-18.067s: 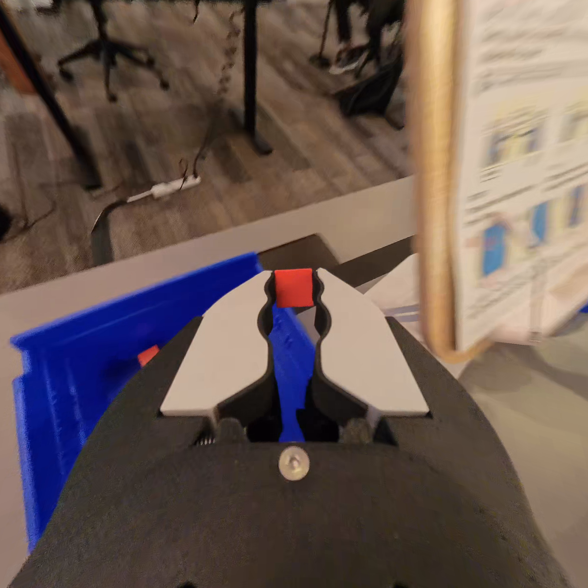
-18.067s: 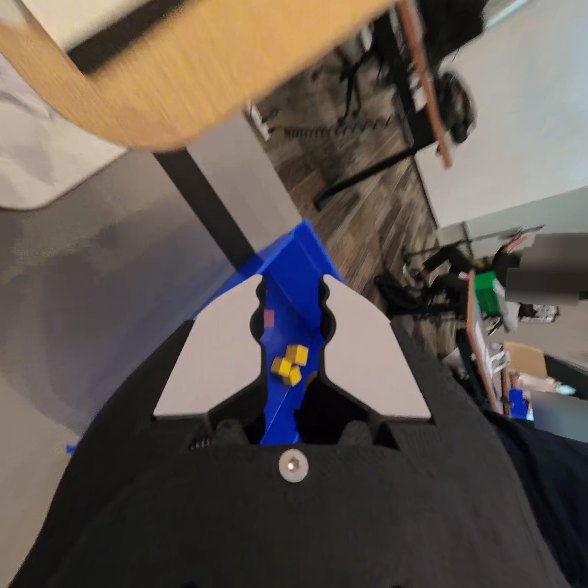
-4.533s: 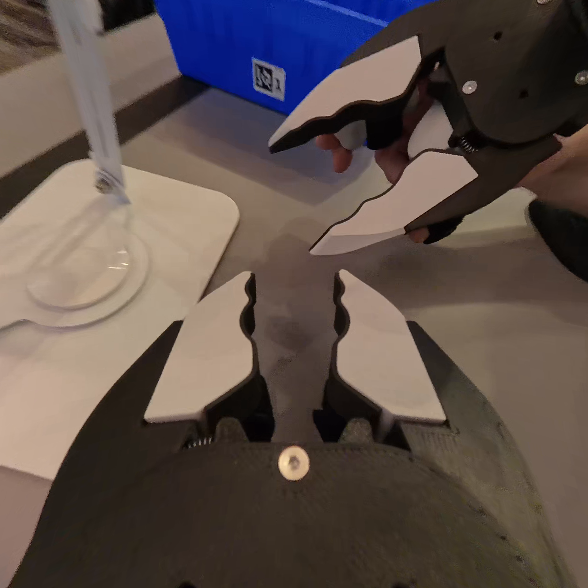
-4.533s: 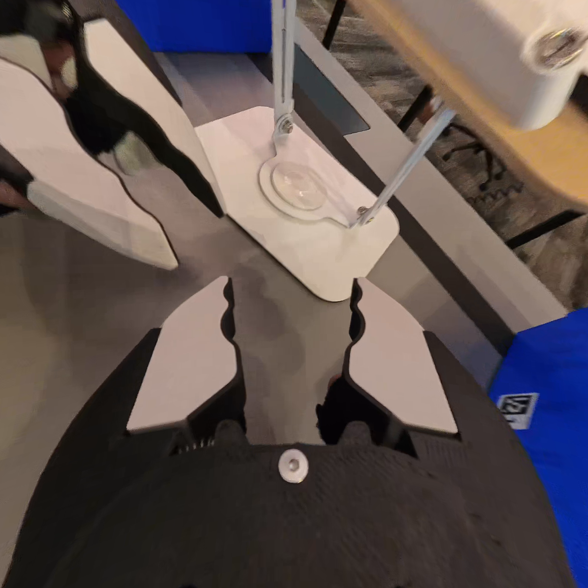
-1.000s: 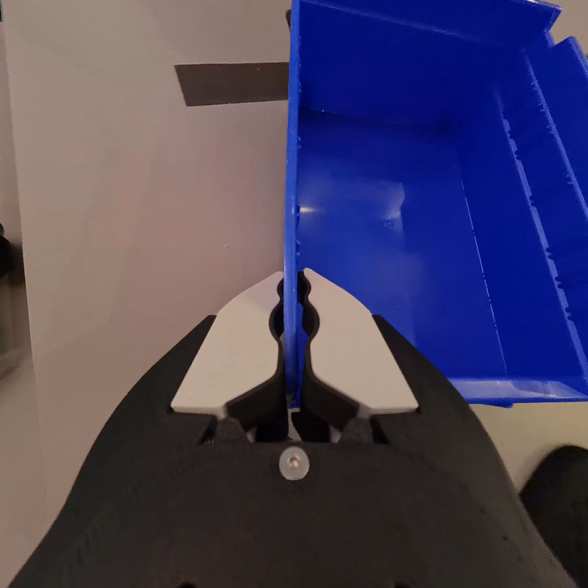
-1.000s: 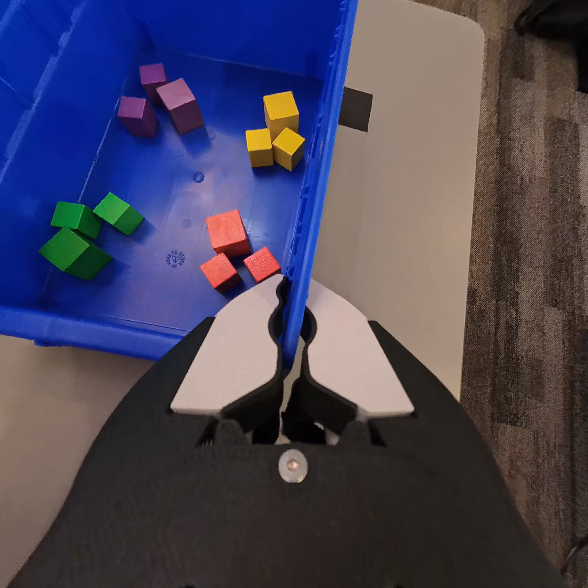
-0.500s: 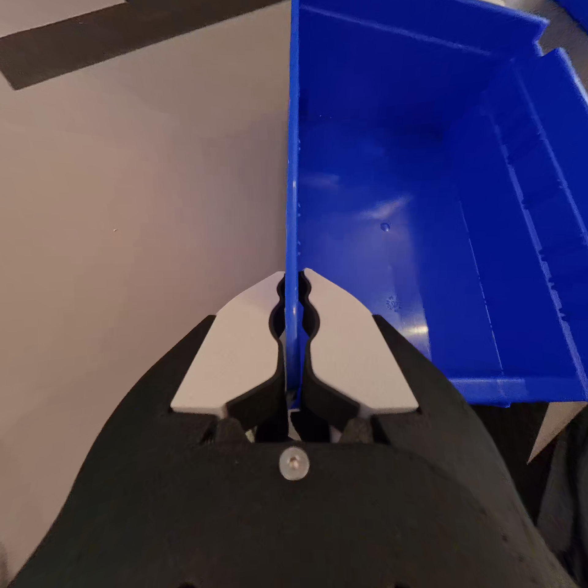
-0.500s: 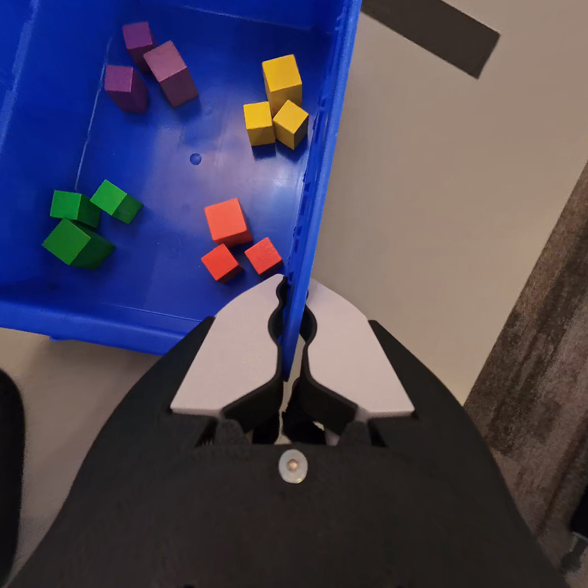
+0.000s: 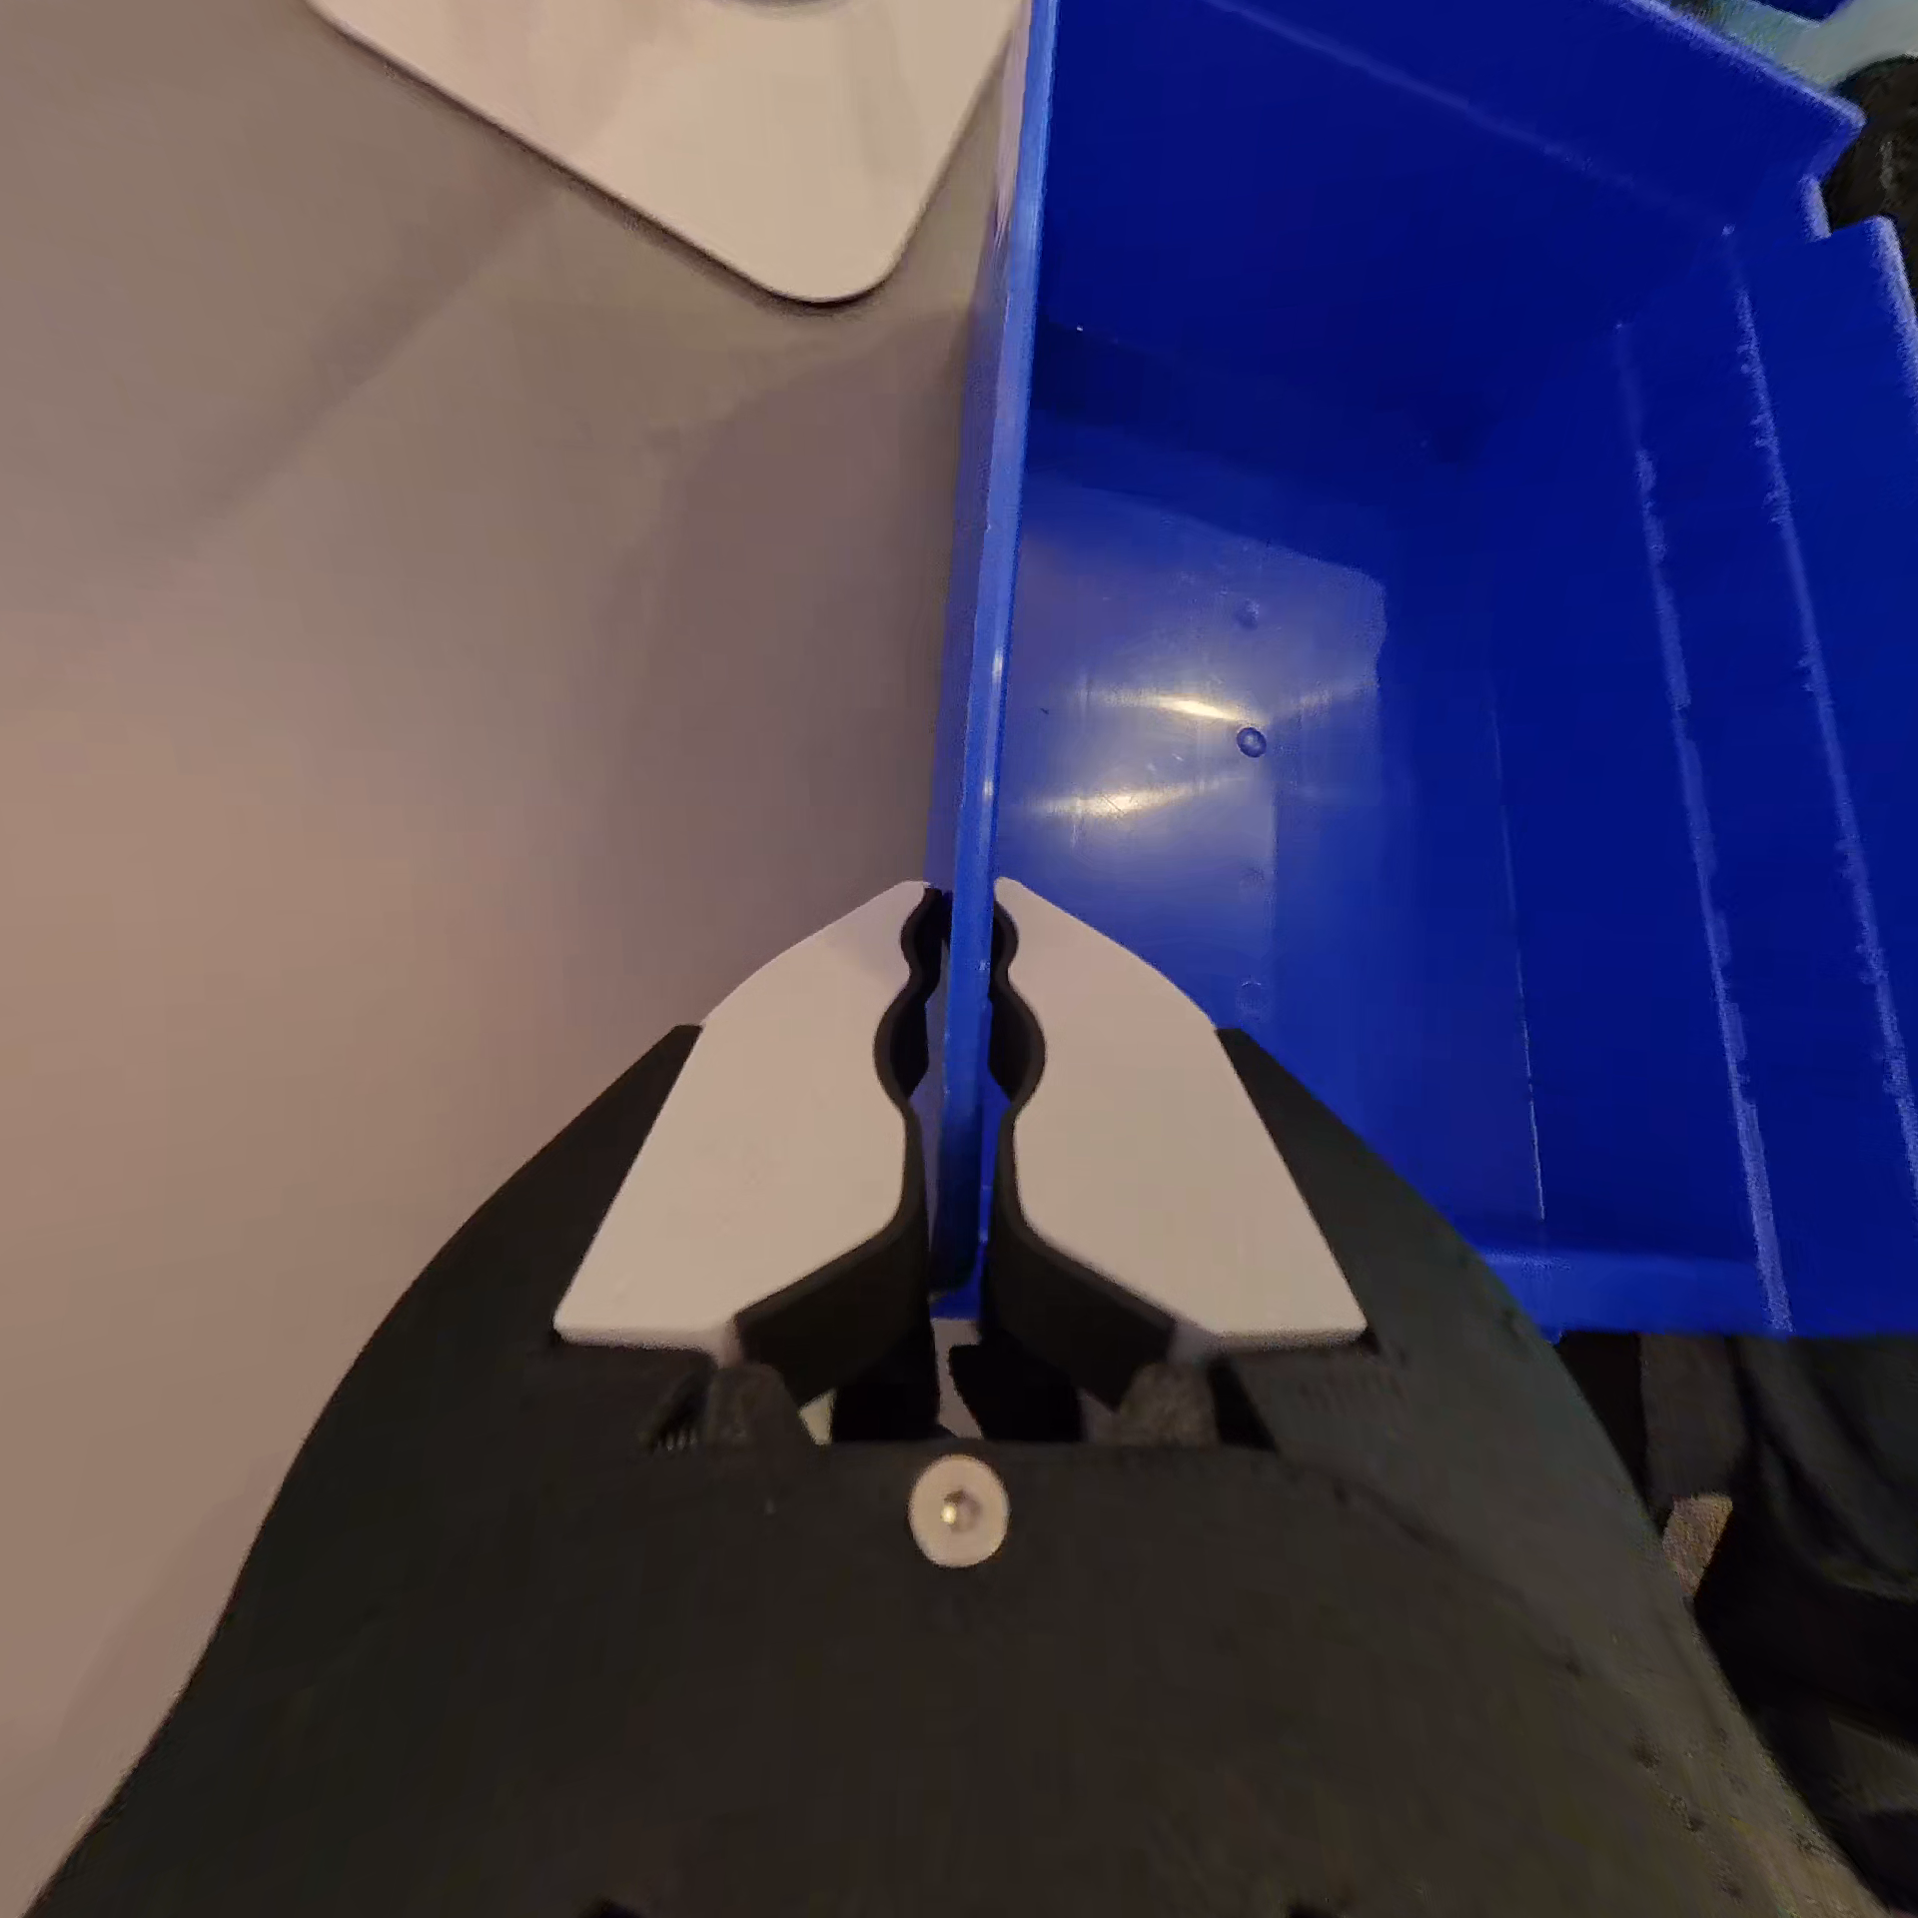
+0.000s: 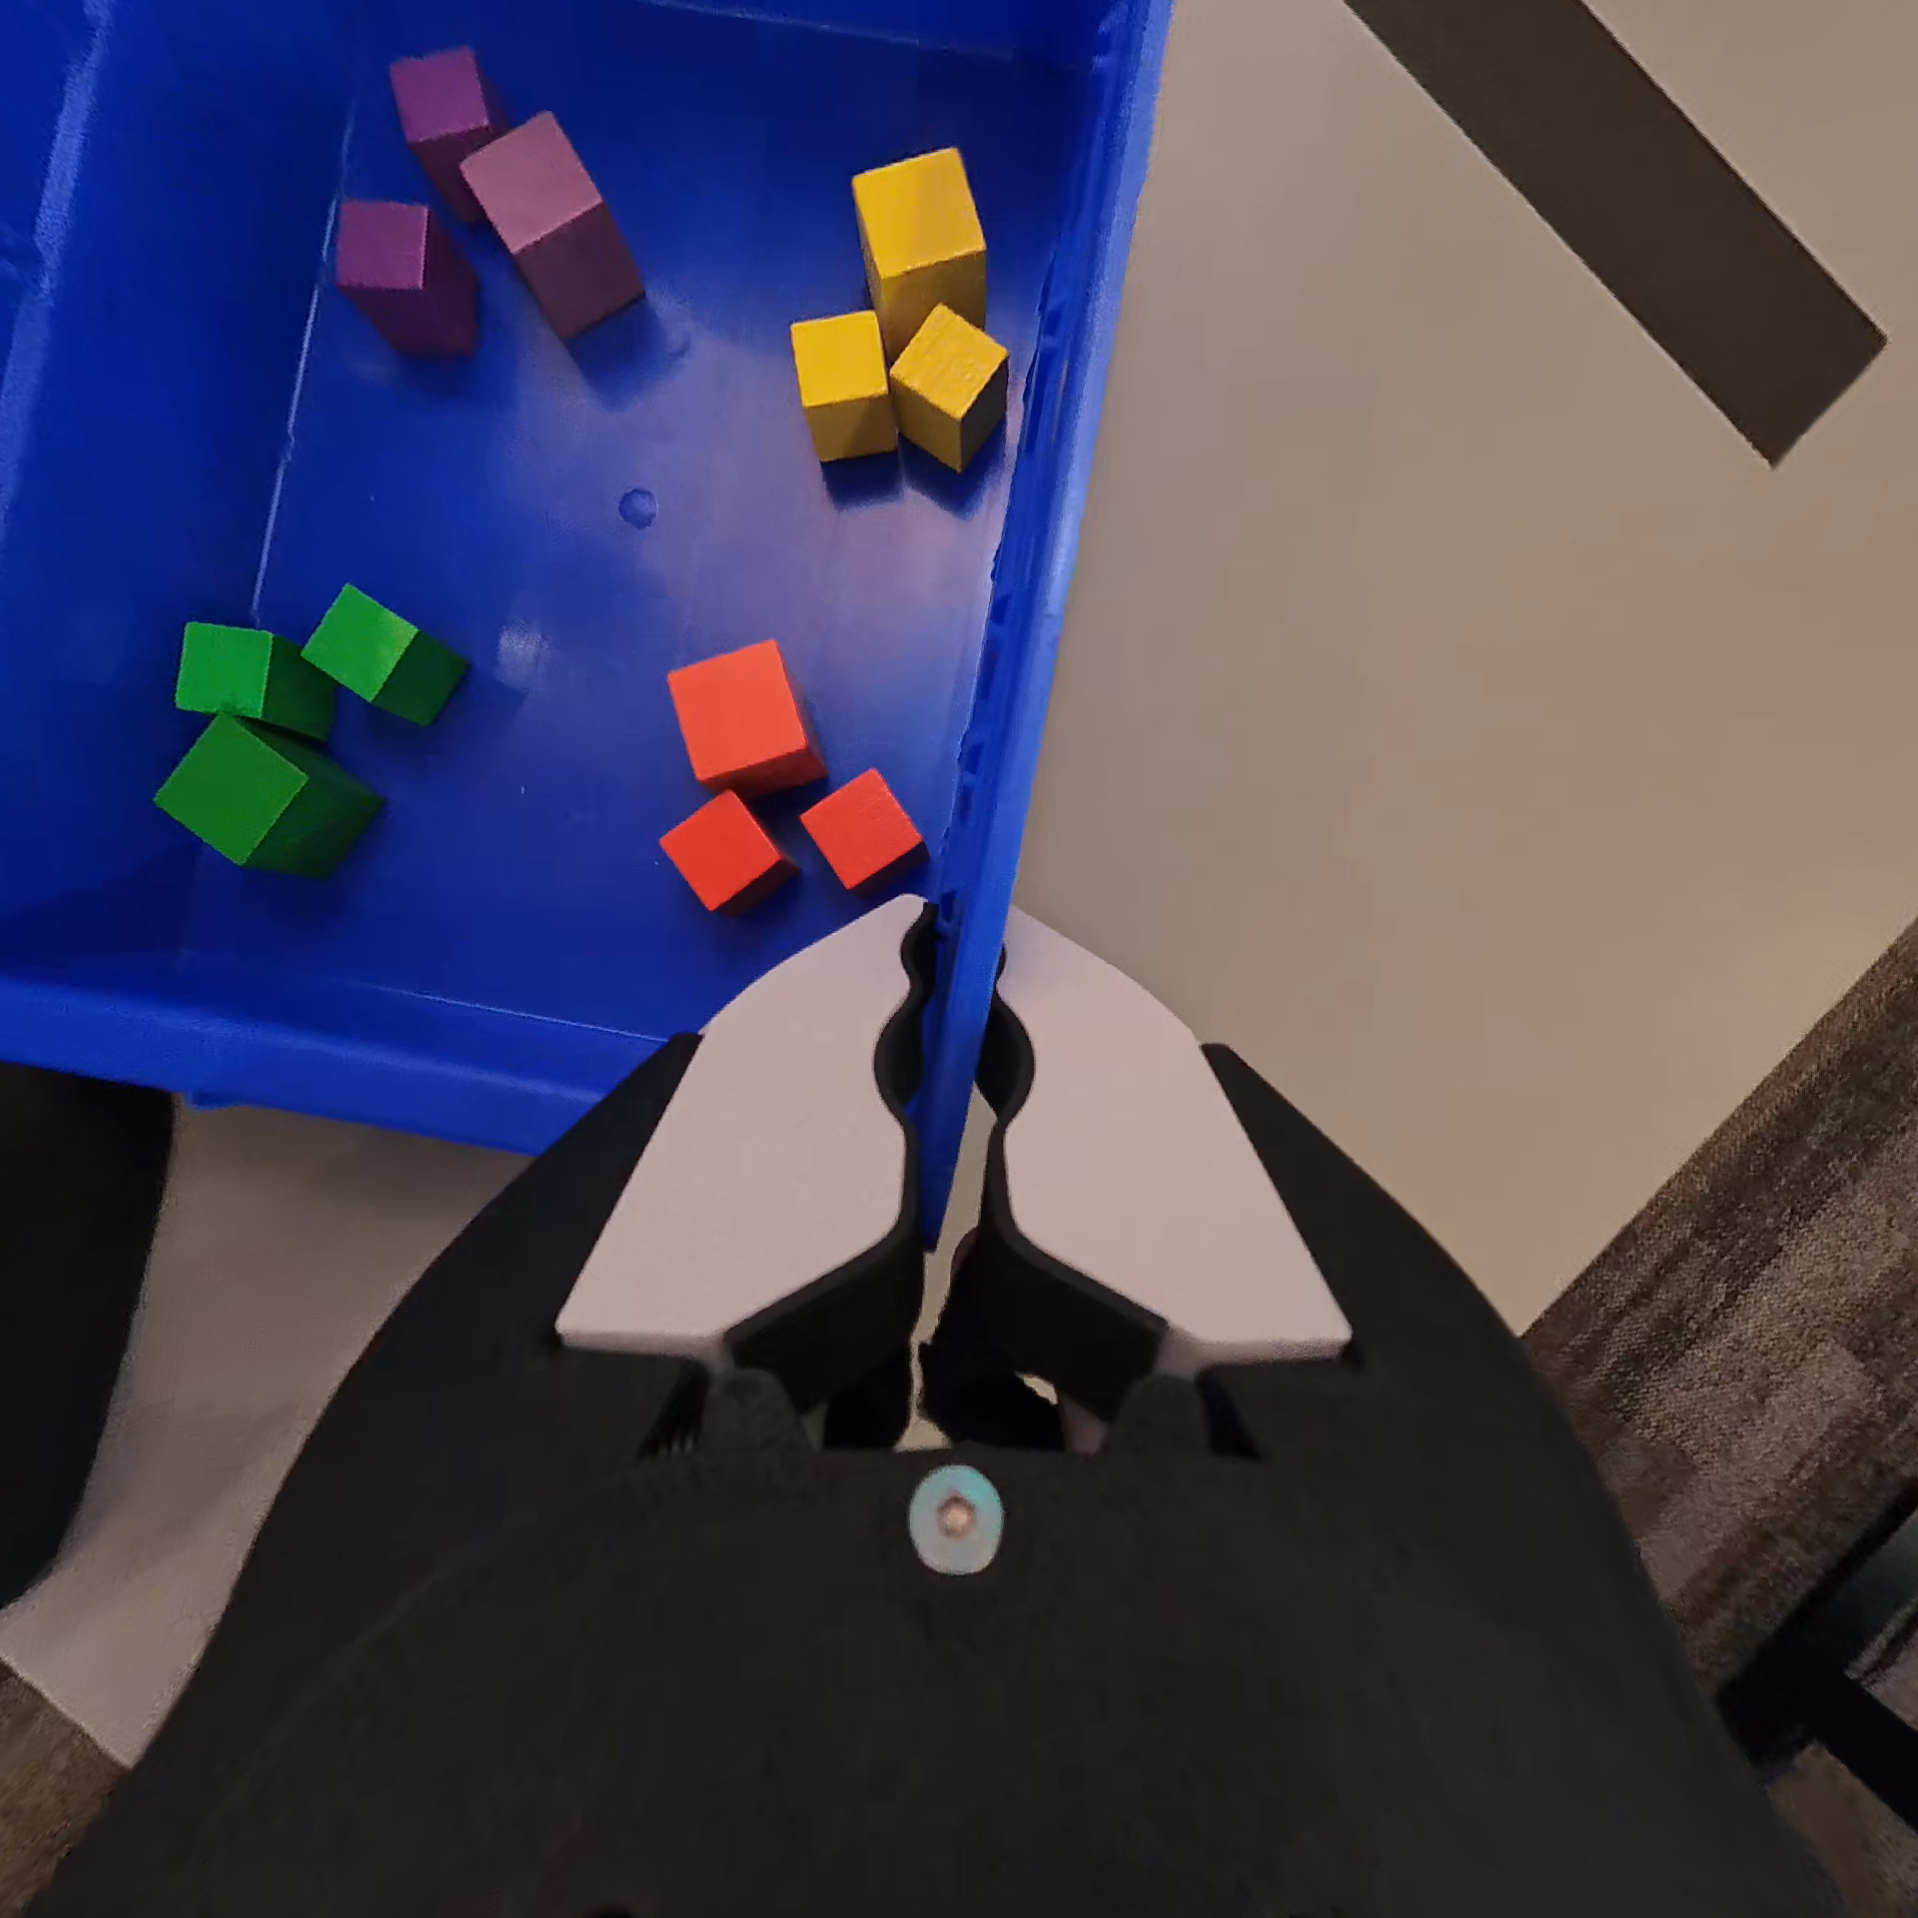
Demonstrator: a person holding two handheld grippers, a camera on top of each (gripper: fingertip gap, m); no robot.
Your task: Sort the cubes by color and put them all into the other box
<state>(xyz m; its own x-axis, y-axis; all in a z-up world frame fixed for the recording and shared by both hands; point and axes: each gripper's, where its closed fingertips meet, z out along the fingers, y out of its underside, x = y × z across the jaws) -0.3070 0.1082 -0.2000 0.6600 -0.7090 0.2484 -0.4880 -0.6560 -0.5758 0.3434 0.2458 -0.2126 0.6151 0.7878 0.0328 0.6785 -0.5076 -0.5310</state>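
Left wrist view, white base (image 9: 675, 125) now beside bin (image 9: 1453, 727)

Pale grey-beige worktop (image 9: 415, 727) fills the left half of the left wrist frame. A white flat plate with rounded corner (image 9: 727, 135) lies on it at the upper middle, just beside the left wall of an empty blue box (image 9: 1297, 727) that takes the right half of that frame; whether the box rests on the worktop or is lifted cannot be told.

In the right wrist frame the worktop (image 10: 1401, 727) runs down the right half, with a dark tape strip (image 10: 1619, 218) stuck on it at the upper right. A second blue box (image 10: 519, 996) covers the upper left. Grey patterned carpet floor (image 10: 1764, 1297) shows past the worktop edge at lower right.
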